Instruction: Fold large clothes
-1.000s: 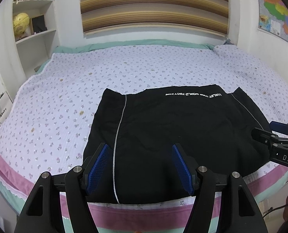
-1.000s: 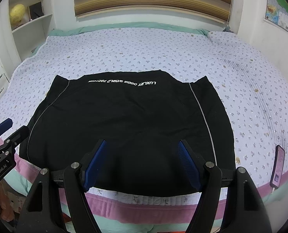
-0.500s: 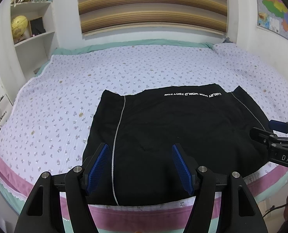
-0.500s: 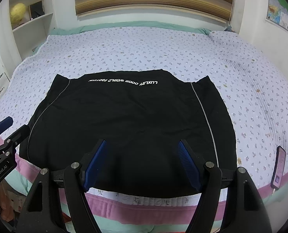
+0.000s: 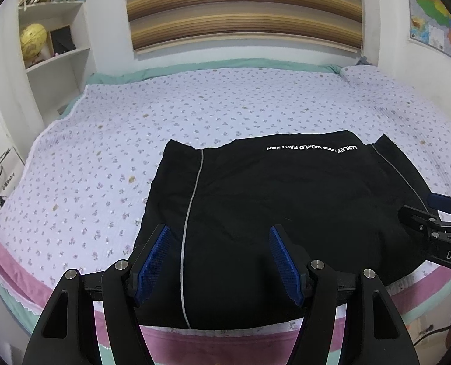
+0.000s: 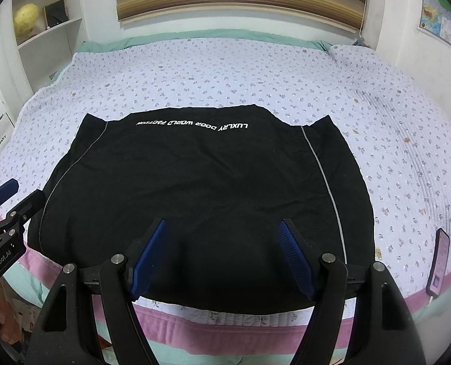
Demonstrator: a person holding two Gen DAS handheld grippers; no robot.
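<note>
A large black garment (image 5: 280,206) with thin grey piping and white upside-down lettering lies flat near the front edge of the bed; it also shows in the right wrist view (image 6: 201,188). My left gripper (image 5: 219,258) is open and empty above the garment's near left part. My right gripper (image 6: 222,254) is open and empty above the garment's near middle. The right gripper shows at the right edge of the left wrist view (image 5: 432,222). The left gripper shows at the left edge of the right wrist view (image 6: 6,210).
The bed (image 5: 134,127) has a lilac flowered quilt with a pink border. A phone (image 6: 438,261) lies at the bed's near right edge. A white shelf (image 5: 52,51) with a globe and books stands at the back left. A map hangs on the right wall.
Both grippers have drifted slightly; the view of the garment shifts a little. The garment itself lies as before and both grippers stay open.
</note>
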